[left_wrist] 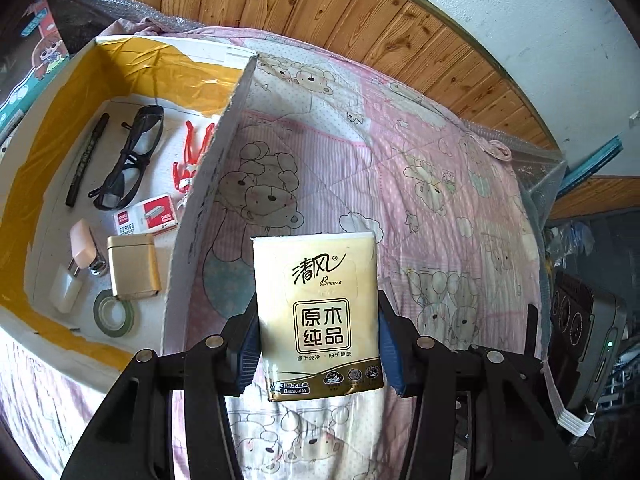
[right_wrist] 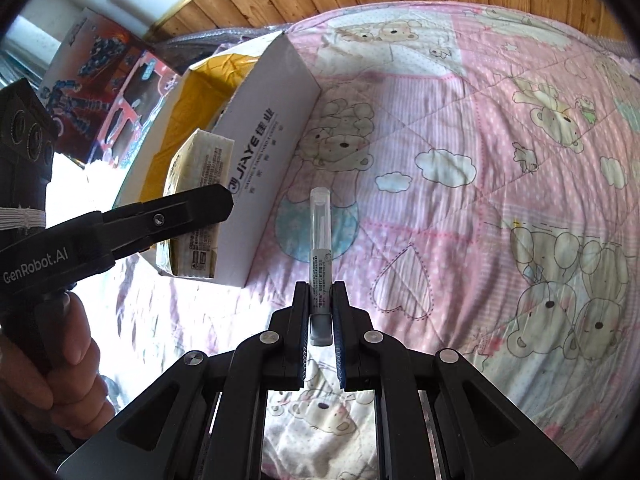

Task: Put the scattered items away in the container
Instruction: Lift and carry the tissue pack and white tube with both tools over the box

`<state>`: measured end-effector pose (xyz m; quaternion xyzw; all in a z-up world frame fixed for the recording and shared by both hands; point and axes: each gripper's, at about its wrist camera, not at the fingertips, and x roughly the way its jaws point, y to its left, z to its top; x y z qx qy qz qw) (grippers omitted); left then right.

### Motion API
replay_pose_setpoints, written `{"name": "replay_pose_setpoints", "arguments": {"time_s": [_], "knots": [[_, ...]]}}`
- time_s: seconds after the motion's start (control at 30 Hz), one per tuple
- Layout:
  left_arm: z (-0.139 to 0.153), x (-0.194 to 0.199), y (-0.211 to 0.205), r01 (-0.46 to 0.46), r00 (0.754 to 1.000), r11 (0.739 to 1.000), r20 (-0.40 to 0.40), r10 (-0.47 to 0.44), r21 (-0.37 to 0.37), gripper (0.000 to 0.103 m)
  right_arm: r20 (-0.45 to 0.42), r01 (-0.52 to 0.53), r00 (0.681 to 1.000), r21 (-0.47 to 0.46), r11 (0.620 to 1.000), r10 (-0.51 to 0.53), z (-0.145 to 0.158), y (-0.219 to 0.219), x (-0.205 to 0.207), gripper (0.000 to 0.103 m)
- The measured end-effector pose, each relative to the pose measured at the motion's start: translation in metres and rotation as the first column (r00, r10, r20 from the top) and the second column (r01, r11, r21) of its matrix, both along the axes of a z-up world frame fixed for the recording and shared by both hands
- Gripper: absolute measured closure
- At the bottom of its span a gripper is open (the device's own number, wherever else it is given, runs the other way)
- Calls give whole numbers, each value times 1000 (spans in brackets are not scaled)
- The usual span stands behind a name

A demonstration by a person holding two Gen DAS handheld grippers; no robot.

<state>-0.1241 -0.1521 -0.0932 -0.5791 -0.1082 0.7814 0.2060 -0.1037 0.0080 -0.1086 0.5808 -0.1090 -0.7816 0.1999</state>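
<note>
Both wrist cameras look down close over the pink quilt (left_wrist: 400, 160); both see the white box (right_wrist: 272, 152)

Glossy plastic-wrapped tissue pack (left_wrist: 318, 316), matt quilted cloth blanket (left_wrist: 420, 184) — varnished wood panelling (left_wrist: 320, 0)

The left hand-held gripper (left_wrist: 318, 344) is clamped on a cream and gold tissue pack (left_wrist: 318, 316), its blue pads pressing both long sides, above a pink bear-print quilt (left_wrist: 420, 184) on a bed. To the left stands an open white box (left_wrist: 208, 184) lined with yellow tape. Inside it lie a black pen (left_wrist: 86, 158), dark glasses (left_wrist: 130, 156), a red item (left_wrist: 192, 156), a staple box (left_wrist: 146, 218), a gold tin (left_wrist: 134, 266), a pink item (left_wrist: 82, 246), a white plug (left_wrist: 66, 288) and a green tape roll (left_wrist: 114, 314).
</note>
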Motion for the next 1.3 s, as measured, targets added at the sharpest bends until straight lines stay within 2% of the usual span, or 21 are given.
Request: {"name": "replay_pose_setpoints", "arguments": {"time_s": [0.33, 0.67, 1.03, 1.3], "knots": [[23, 35, -59, -46, 997, 999, -60, 48, 27, 51, -54, -53, 997, 17, 998, 54, 29, -44, 33, 92], [39, 49, -116, -116, 988, 992, -97, 120, 46, 52, -117, -125, 985, 29, 992, 128, 53, -88, 38, 92], [50, 32, -182, -235, 961, 971, -143, 237, 31, 51, -194, -202, 959, 52, 978, 208, 85, -137, 12, 92], [44, -2, -201, -240, 961, 970, -151, 233, -28, 51, -186, -215, 956, 83, 973, 228, 87, -162, -28, 92]]}}
